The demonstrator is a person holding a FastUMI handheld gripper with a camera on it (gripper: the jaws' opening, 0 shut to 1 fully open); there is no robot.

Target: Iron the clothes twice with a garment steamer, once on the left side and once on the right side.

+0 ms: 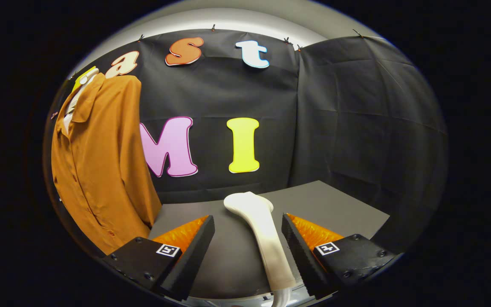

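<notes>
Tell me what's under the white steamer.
The steamer lies on the dark tabletop, between the open tongs, nearer one finger. The patch of table beneath its handle is covered. Off to the side hangs the orange shirt.

The claw [248, 232] is hovering with its fingers spread wide over the dark counter [335, 204]. A white garment steamer [262, 230] is lying on the counter between them, nearer the right finger, its head pointing away; neither finger is pressing on it. Off beyond the left finger, an orange-brown shirt [100, 166] is hanging upright against the booth wall.
</notes>
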